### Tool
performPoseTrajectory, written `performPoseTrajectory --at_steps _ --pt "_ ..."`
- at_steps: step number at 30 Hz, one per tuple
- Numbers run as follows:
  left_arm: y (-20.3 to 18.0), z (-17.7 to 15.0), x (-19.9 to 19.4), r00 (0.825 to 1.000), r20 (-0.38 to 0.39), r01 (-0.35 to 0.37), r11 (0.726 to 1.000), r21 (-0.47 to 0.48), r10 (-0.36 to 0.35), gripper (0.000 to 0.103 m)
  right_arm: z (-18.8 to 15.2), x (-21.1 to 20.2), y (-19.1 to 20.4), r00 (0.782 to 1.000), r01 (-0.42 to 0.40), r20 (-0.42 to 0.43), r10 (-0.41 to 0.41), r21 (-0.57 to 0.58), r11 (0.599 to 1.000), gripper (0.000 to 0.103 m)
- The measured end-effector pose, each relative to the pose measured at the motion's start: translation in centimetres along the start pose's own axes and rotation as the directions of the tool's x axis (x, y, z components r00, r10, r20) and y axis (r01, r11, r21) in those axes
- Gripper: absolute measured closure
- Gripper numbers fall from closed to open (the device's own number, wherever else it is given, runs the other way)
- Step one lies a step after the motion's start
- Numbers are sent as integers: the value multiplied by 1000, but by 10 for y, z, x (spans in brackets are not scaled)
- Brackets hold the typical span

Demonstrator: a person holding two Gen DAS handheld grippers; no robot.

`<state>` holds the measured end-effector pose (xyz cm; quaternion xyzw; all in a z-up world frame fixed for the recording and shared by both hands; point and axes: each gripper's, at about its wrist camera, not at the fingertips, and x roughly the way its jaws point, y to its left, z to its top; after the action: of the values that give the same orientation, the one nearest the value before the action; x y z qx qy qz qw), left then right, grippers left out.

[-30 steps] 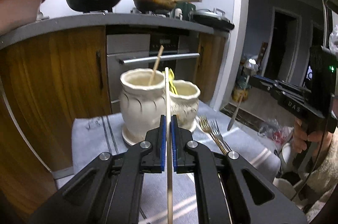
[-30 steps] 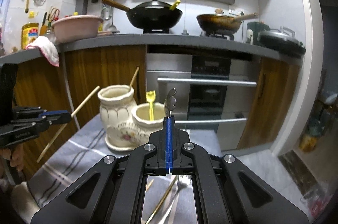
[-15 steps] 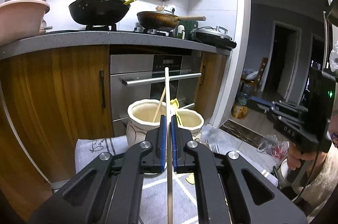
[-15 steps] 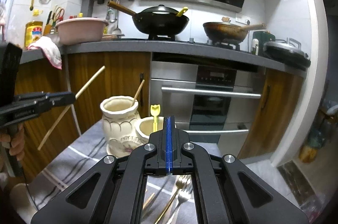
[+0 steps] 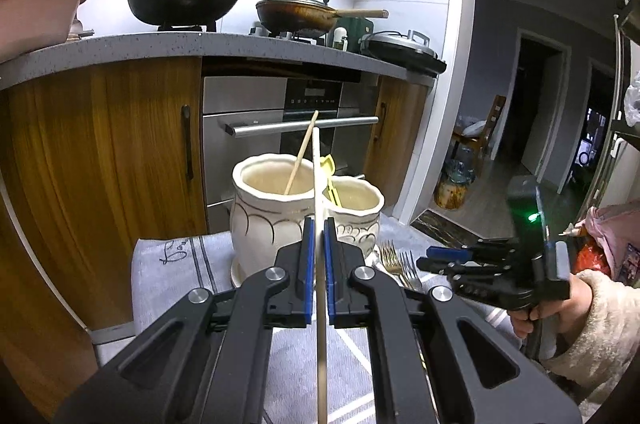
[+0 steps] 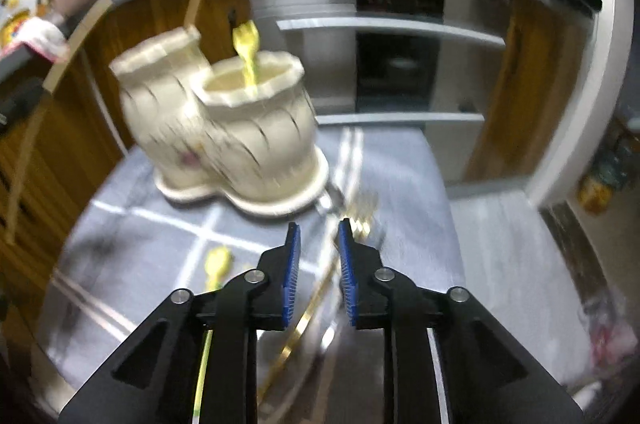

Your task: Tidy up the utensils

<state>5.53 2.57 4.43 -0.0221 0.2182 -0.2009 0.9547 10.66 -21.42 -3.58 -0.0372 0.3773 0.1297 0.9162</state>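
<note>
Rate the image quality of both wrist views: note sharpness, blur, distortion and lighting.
Left wrist view: sharp, with the chopstick in the left gripper and the twin jars crisp; fisheye bends the countertop; the doorway is dim. Right wrist view: heavy motion blur smears the jars, the yellow fork and the forks on the cloth; only the right gripper, jaws opening and empty, stays sharp.

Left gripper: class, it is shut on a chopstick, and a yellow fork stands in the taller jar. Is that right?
Not quite. The left gripper is shut on a chopstick, but the left wrist view shows the yellow fork in the shorter jar; the taller jar holds another chopstick.
</note>
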Motion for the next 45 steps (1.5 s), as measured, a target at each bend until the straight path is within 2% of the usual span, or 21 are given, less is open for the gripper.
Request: performPoseTrajectory --at_steps 5,9,13,15,16,20,23,33,39,45 --pt "3 -6 2 1000 -16 2 1000 -10 -2 99 -17 13 -12 995 17 -95 -11 55 998 76" --pt "4 -9 5 1000 -23 9 1000 -18 -9 99 -26 22 -17 989 3 -147 9 86 996 76" --pt "3 -10 5 1000 -23 13 1000 -15 -13 99 -27 28 -14 988 16 -156 -4 76 997 76" --pt "3 -10 5 1000 -24 12 1000 -17 -12 99 -26 28 -12 988 19 -154 -7 75 997 82" --pt "2 -10 5 1000 -24 12 1000 -18 -12 99 -26 29 -11 989 16 -151 -5 74 997 88" --pt "3 -10 5 1000 -19 10 1000 -20 -11 99 -28 26 -8 990 10 -138 0 69 998 93" --pt "5 -10 6 1000 -14 9 1000 -26 -9 99 -29 19 -10 995 0 -99 8 83 997 97" --pt "7 -9 4 1000 -4 6 1000 -30 -6 99 -31 -20 -11 998 -28 61 25 51 998 97" --pt "9 -5 1 1000 12 6 999 -40 -5 99 -29 -46 -14 985 -34 170 28 35 999 97" --pt "7 -3 -3 1000 25 6 999 -35 -5 99 -25 -71 -9 960 -33 279 35 -10 999 97"
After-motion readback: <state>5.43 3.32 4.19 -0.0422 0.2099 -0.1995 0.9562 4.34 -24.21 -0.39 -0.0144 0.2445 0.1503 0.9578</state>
